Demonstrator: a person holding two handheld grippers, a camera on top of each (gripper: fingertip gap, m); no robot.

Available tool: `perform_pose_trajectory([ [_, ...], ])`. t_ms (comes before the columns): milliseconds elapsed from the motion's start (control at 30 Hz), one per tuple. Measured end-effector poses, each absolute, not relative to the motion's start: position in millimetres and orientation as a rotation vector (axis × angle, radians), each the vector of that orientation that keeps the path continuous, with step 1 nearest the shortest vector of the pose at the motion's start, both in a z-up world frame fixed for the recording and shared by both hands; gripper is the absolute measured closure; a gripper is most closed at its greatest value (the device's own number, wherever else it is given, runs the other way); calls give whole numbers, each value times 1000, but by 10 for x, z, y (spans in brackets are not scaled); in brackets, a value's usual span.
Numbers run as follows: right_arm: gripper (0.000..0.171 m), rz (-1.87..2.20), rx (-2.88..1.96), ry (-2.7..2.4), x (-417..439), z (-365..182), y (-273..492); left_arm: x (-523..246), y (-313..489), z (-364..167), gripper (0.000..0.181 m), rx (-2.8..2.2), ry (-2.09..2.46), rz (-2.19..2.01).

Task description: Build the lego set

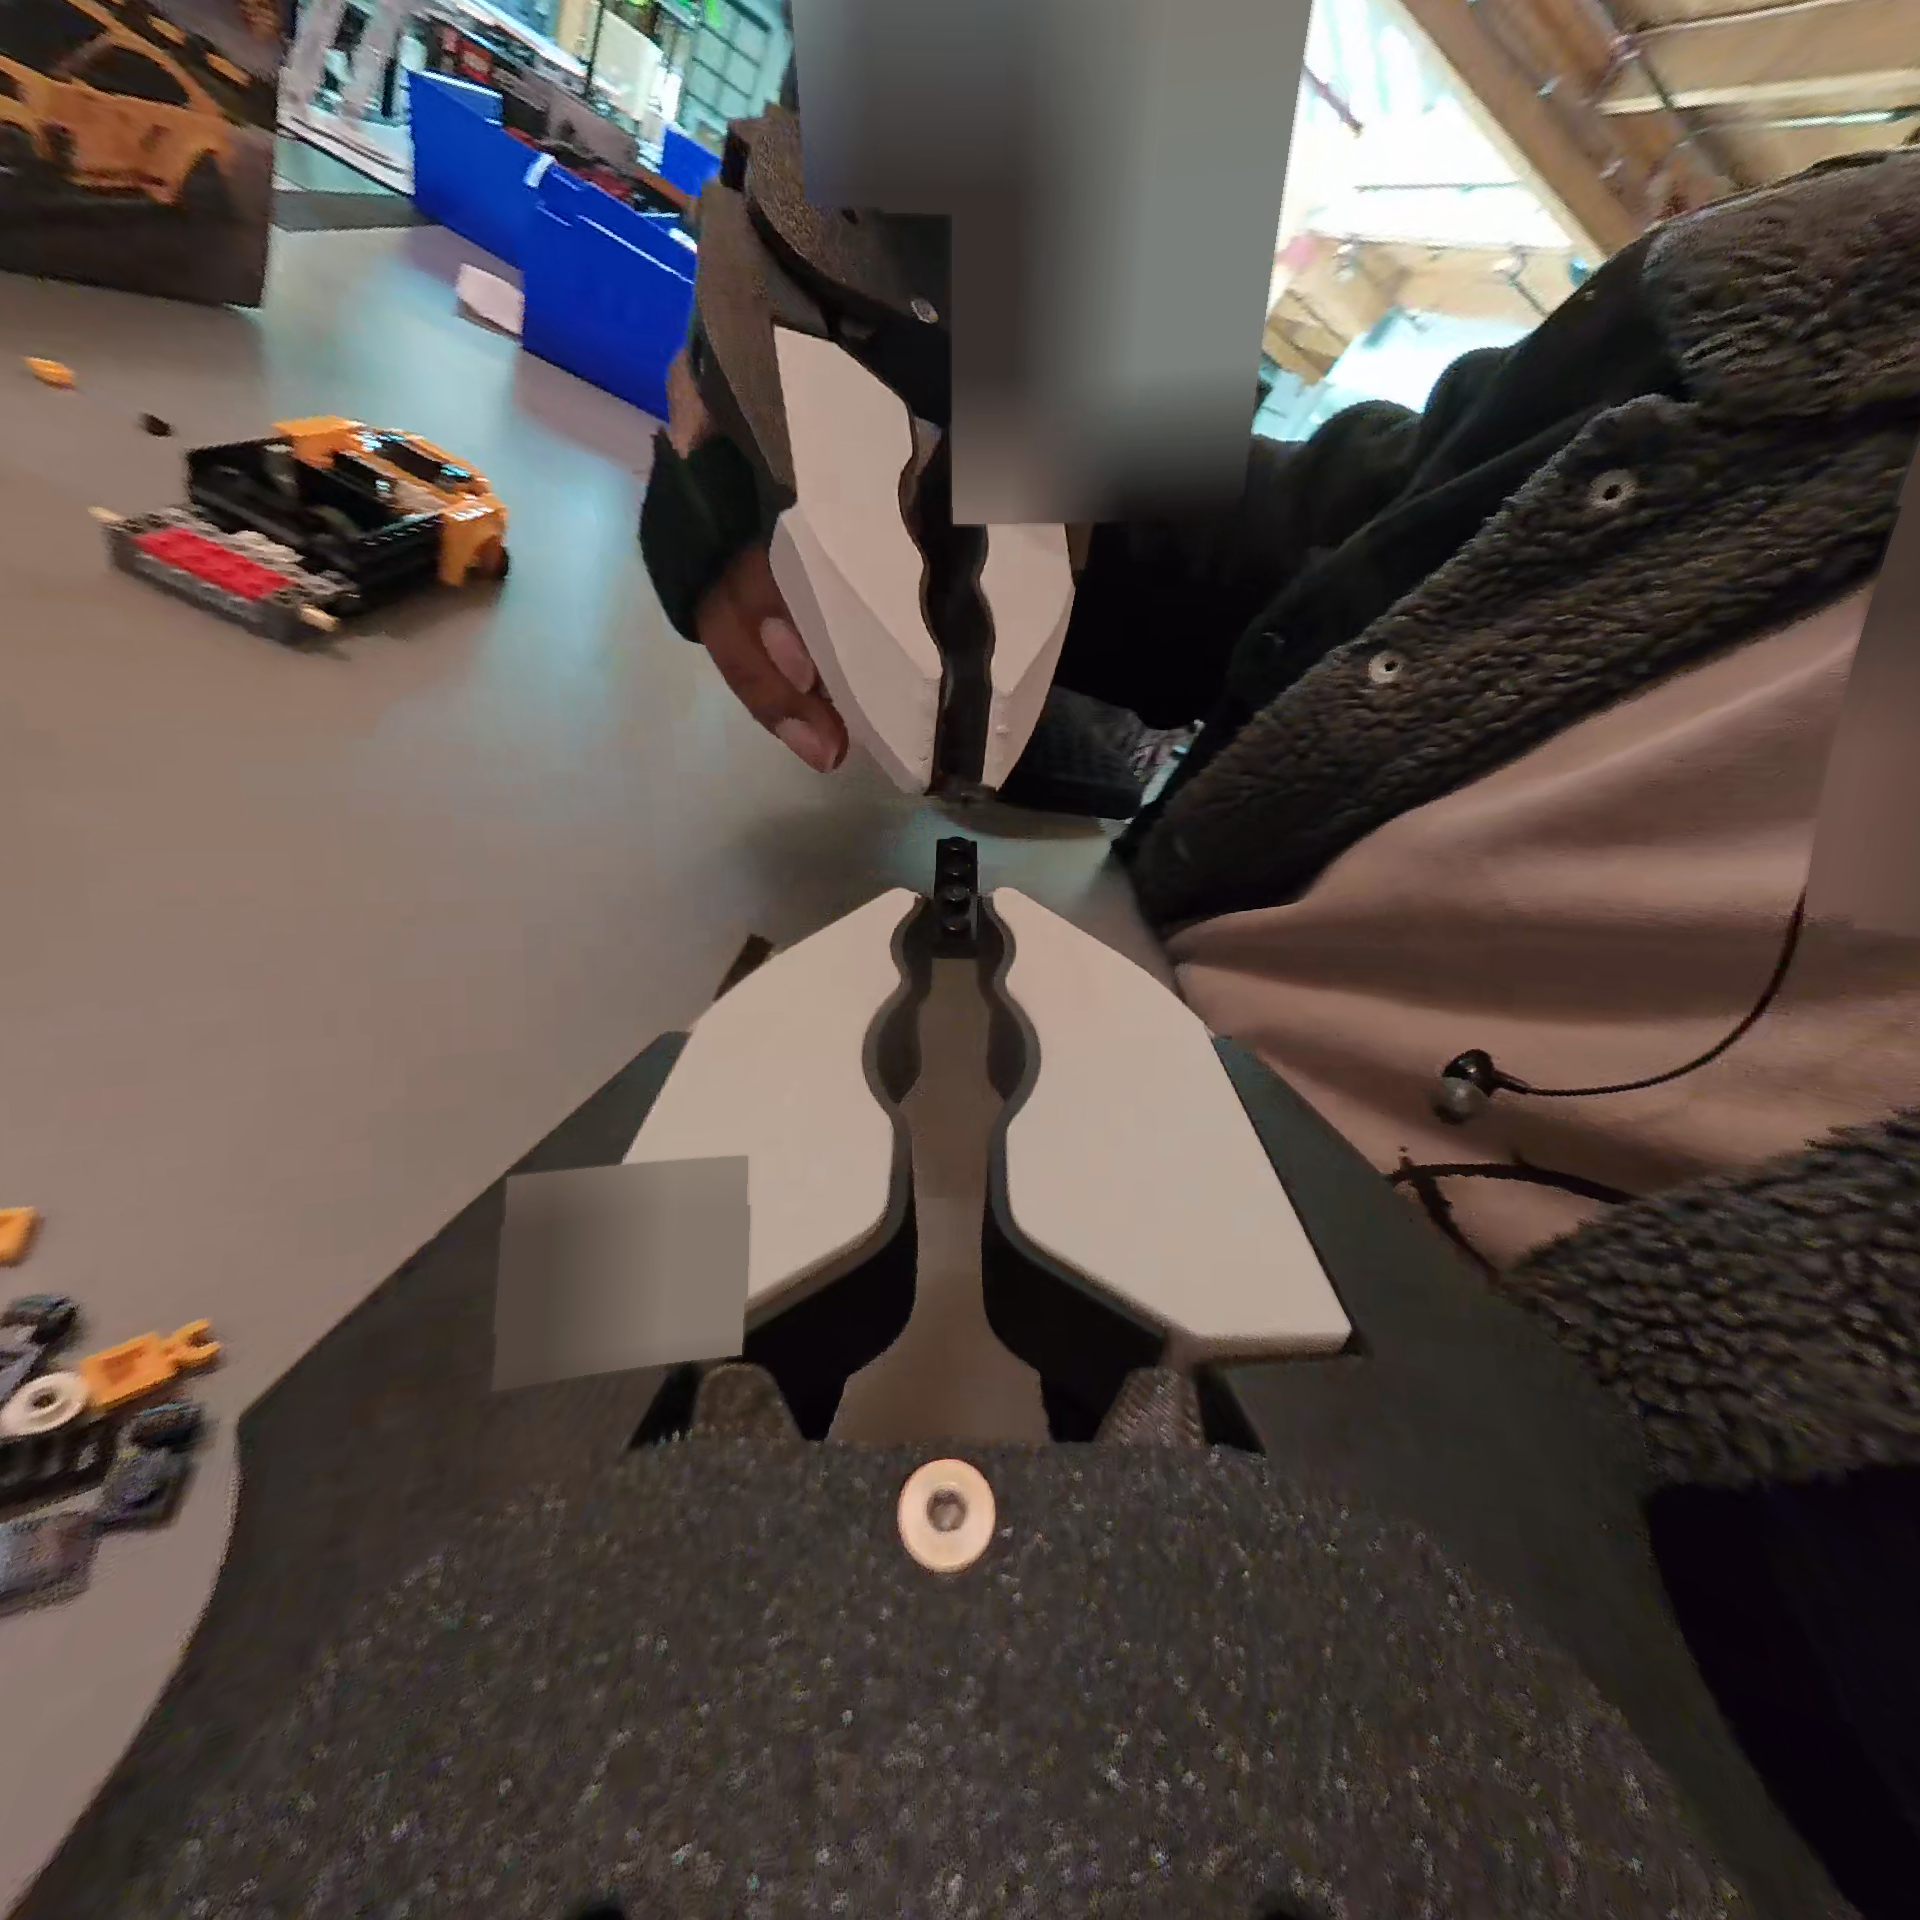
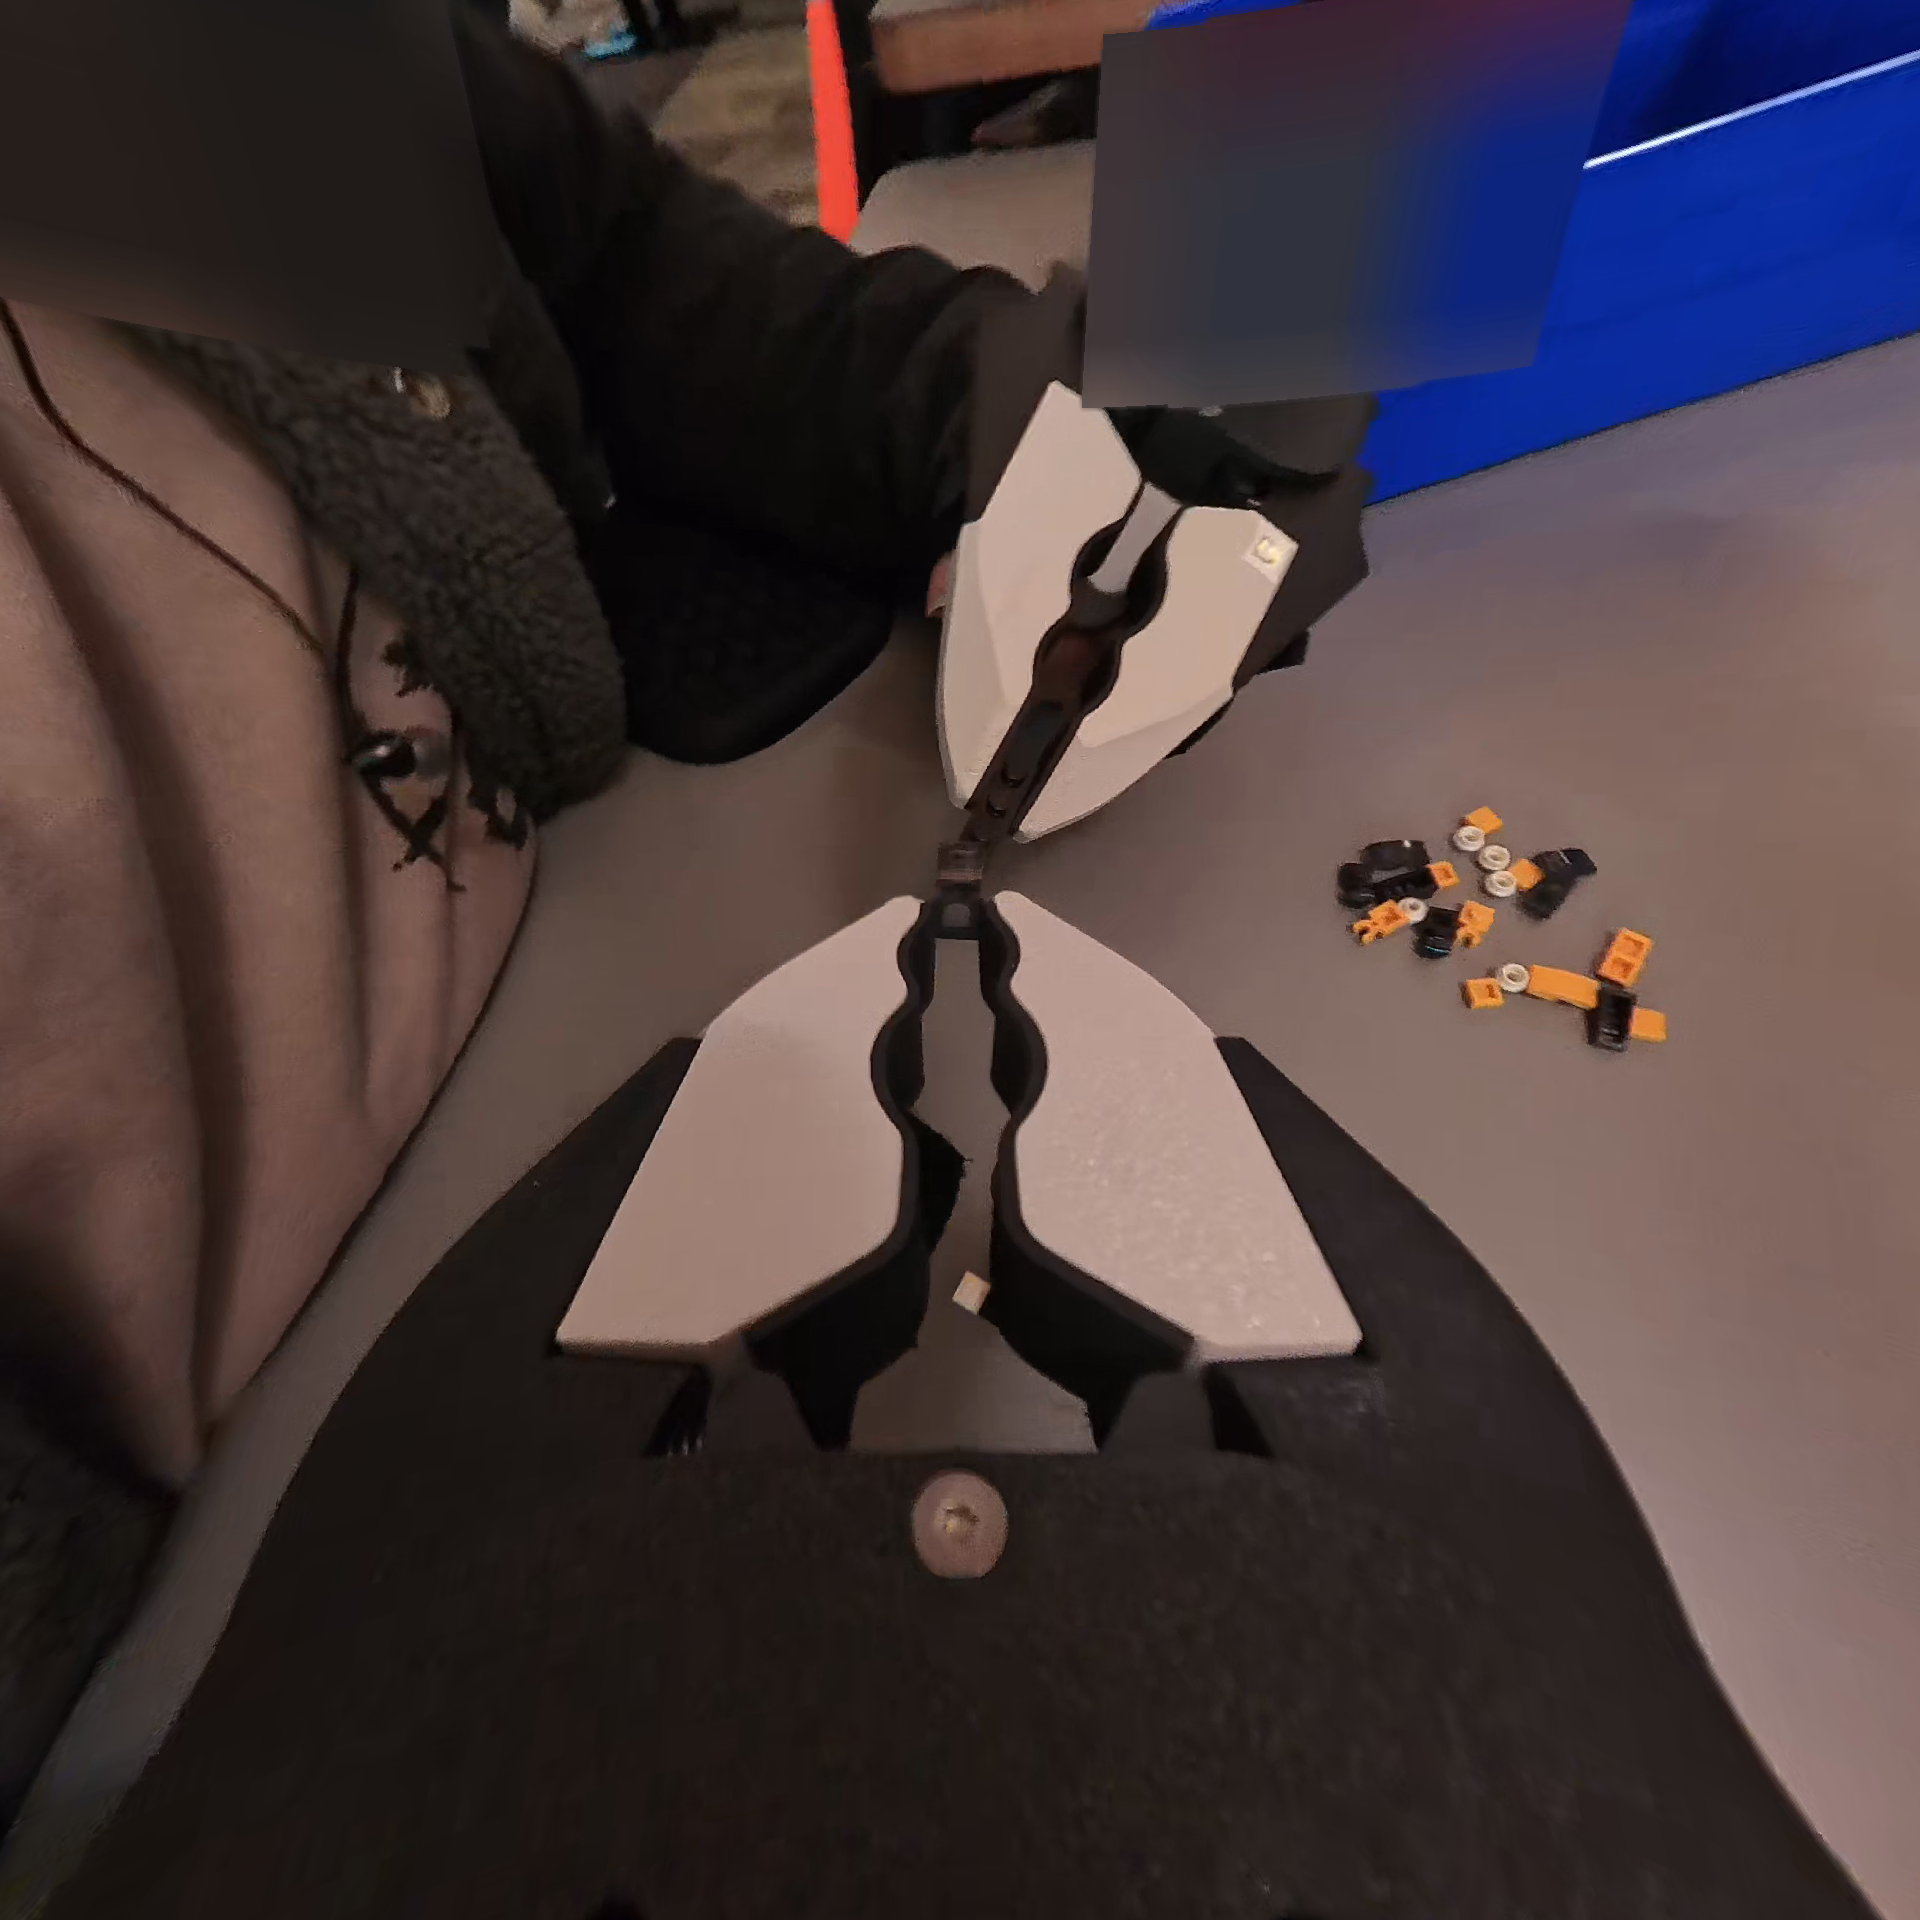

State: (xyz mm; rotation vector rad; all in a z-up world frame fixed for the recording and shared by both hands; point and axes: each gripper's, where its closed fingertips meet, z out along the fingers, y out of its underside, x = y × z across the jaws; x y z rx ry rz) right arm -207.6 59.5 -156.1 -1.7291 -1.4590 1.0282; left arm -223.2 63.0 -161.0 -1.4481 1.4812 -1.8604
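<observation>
My left gripper (image 1: 956,914) is shut on a narrow black studded plate (image 1: 956,888) that sticks out past its tips. It also shows in the right wrist view (image 2: 997,821), gripping that plate (image 2: 1013,769). My right gripper (image 2: 956,920) is shut on a small black piece (image 2: 956,909). In the left wrist view it (image 1: 964,779) points down, tip to tip with the left gripper, just above the plate. The two held pieces meet or nearly touch above the grey table (image 1: 416,883). A partly built orange and black car (image 1: 312,520) sits on the table at the left.
Loose orange, black and white pieces lie in a cluster (image 2: 1496,914), also seen in the left wrist view (image 1: 83,1392). Blue bins (image 2: 1714,260) and the set's box (image 1: 125,135) stand at the back. The person's jacketed torso (image 1: 1558,831) is close beside both grippers. My left and right fingertips are right by each other.
</observation>
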Motion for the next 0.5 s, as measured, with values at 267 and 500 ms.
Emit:
perform_pose_trajectory([
  [267,163,899,-1719,-1755,-2106,-1677,469,-2256,497,-1645,174,-1438,1558,-1915],
  [500,163,640,-1623,-2107,-2081,-1886,404,-2261,398,-1886,174,-1481,1715,-1804],
])
